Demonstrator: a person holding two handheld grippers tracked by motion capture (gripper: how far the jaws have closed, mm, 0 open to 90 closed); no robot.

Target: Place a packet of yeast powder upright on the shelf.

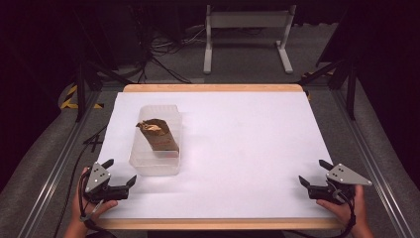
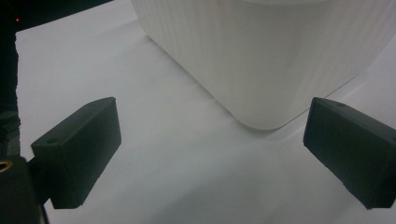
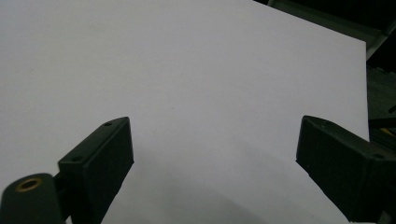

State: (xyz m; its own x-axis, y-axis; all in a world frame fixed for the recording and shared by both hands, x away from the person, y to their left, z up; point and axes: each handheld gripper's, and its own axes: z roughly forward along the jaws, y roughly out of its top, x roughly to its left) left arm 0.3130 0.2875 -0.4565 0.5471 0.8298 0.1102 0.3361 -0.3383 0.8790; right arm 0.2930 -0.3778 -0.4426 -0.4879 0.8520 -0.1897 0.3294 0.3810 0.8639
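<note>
Standing left of centre in the high view, a clear plastic tub [image 1: 156, 141] sits on the white desk [image 1: 237, 148] with a crumpled brown paper bag [image 1: 158, 135] leaning inside it, the bag's open top toward the upper left. In the left gripper view the tub [image 2: 261, 56] takes up the upper right, its ribbed wall and rounded near corner resting on the desk [image 2: 140, 93].

The left tongs [image 1: 120, 172] lie at the lower left of the high view, just beside the tub's near left corner without touching it, jaws spread wide and empty. In their own view the tongs [image 2: 210, 154] frame that corner between the two black jaws. A hand [image 1: 89, 206] holds them from the bottom edge.

The right tongs [image 1: 313, 173] rest at the lower right, well apart from the tub, held by the other hand [image 1: 346, 210]. In their own view these tongs [image 3: 212, 158] also stand wide open, with bare desk [image 3: 187, 70] between the jaws.
</note>
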